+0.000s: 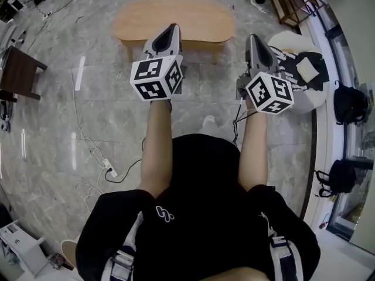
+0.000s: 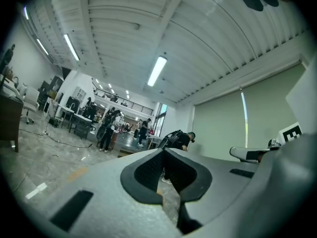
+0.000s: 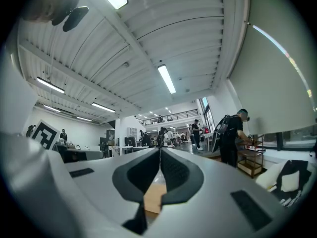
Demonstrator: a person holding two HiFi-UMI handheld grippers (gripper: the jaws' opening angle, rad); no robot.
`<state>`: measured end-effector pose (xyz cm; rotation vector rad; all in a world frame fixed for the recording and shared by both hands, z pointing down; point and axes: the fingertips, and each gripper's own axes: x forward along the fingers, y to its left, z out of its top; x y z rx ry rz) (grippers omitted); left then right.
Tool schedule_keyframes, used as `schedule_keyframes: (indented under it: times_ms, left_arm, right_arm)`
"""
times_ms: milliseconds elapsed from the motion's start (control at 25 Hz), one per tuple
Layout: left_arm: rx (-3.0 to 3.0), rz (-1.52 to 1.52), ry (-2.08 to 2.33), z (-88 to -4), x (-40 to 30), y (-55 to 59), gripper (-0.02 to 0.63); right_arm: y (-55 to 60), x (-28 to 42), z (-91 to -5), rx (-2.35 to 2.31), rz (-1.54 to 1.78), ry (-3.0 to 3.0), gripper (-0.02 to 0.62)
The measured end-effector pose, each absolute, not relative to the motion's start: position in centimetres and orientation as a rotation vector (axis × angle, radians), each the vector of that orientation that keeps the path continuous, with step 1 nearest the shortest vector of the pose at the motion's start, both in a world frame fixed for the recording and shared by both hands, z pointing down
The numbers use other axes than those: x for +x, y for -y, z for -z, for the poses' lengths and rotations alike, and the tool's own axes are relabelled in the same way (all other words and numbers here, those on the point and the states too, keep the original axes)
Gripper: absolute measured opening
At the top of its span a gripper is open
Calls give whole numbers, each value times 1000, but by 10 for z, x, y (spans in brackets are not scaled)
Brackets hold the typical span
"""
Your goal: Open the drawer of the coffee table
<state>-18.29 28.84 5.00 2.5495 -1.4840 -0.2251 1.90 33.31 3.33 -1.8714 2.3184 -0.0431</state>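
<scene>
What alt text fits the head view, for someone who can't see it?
A person holds a shut, empty left gripper and right gripper out toward a low wooden coffee table on a marble floor. A dark table stands at the left, backpacks at the right.

Oval wooden coffee table [image 1: 176, 17], on floor

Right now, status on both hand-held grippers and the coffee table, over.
Left hand-held gripper shut, empty; right hand-held gripper shut, empty. Coffee table ahead, untouched, drawer state not visible. Power strip on floor at left, off the path.
</scene>
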Motion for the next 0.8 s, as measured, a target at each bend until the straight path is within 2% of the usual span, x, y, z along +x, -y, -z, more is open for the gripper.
schedule_keyframes:
  times_ms: [800]
  left_arm:
    - [2574, 218, 1550, -57, -207, -241, 11]
  right_arm:
    - [-280, 13, -38, -1812, -2, -2281, 12]
